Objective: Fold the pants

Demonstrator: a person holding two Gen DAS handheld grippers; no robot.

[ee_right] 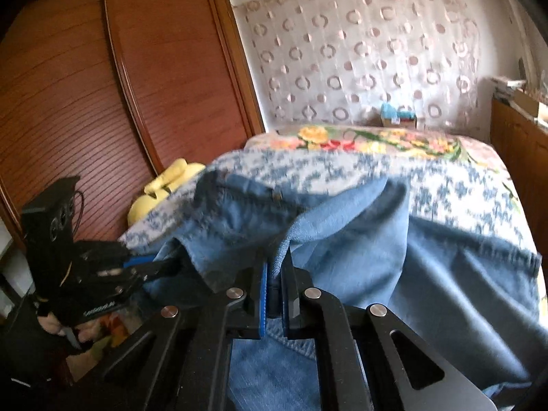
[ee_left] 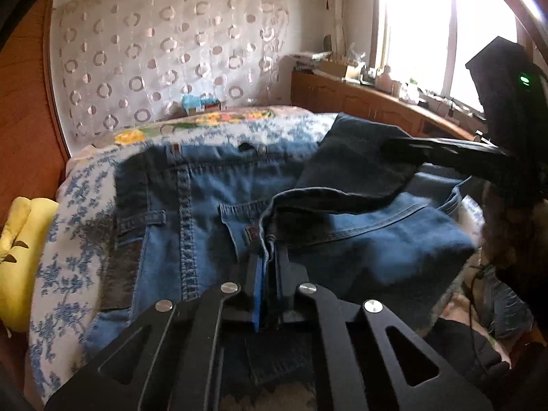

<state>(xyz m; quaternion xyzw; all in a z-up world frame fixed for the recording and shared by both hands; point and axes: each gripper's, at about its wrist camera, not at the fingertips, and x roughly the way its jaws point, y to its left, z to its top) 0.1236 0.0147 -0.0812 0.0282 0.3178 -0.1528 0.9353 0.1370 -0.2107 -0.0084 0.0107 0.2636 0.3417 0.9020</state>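
Your left gripper (ee_left: 269,267) is clenched on a hem edge of the jeans (ee_left: 212,205); denim is pinched between the blue-padded finger and the black one, with the fold rising up out of the pinch. From your left wrist view, the lifted cloth runs right as a dark flap toward your right gripper (ee_left: 411,147), which reaches in from the right edge and holds the far end of the same flap.

Your right gripper (ee_right: 274,274) is likewise clamped on denim: a lighter blue fold stands up between its two fingers. In your right wrist view, the left gripper (ee_right: 161,267) shows at lower left, its tips buried in the jeans' edge.

The jeans lie spread on the bed, on top of a blue-and-white floral bedspread (ee_left: 68,239). Waistband, a button and a back pocket with a red tab face up in the left wrist view; the raised leg portion hangs over them, held between your two grippers.

Beyond the bedspread, a blanket with yellow and red flowers (ee_right: 359,140) covers the far part of the bed. A yellow cushion (ee_left: 20,260) sits just beside the bed's left side. A curtain with ring patterns (ee_right: 359,58) hangs behind the bed, a wooden wardrobe (ee_right: 102,85) stands to the left, and a bright window (ee_left: 428,24) sits above a cluttered wooden cabinet (ee_left: 359,96) on the right.
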